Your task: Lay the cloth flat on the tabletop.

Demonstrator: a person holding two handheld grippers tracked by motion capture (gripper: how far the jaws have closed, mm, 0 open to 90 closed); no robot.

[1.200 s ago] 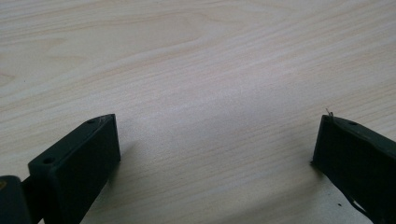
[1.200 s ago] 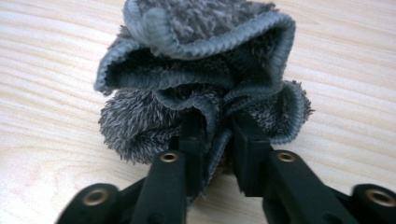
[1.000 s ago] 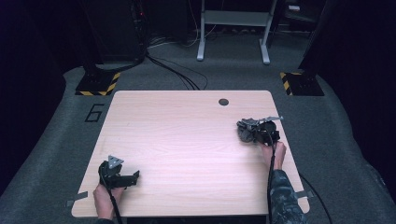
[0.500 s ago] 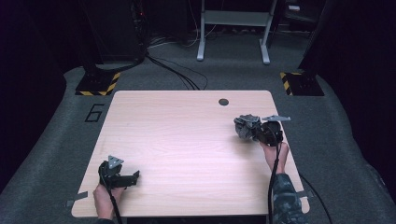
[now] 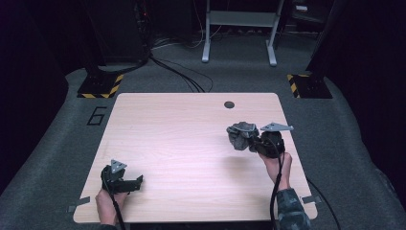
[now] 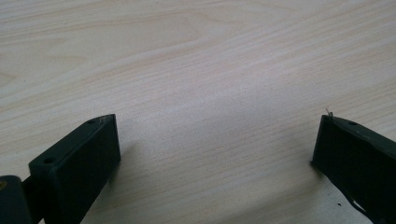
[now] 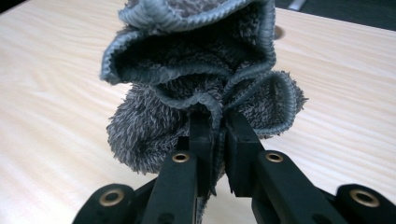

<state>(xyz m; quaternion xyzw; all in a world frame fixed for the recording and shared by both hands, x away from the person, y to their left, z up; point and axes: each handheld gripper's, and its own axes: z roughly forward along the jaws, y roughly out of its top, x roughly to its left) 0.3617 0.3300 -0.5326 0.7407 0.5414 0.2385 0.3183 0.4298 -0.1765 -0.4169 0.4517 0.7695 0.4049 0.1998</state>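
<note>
progress: the pickup part looks done to me, the grey terry cloth [image 5: 241, 134] is bunched up and pinched, and going by the shadow under it, it hangs clear of the bench [image 5: 191, 143]. Whatever comes after (spreading, folding, wiping?) hasn't started.
cloth spot: around 3 o'clock on the bench, short of the little round hole [image 5: 229, 104] up at 1 o'clock.
right gripper [image 7: 215, 128]: fingers clamped tight on a fold of the cloth's hemmed edge, the rest flopping out past them.
right hand pose: forearm comes in from 5 o'clock, gripper aimed toward 9.
left gripper [image 5: 139, 179]: parked at 7 o'clock, fingers [image 6: 93, 144] spread wide over bare wood, nothing between them.
</note>
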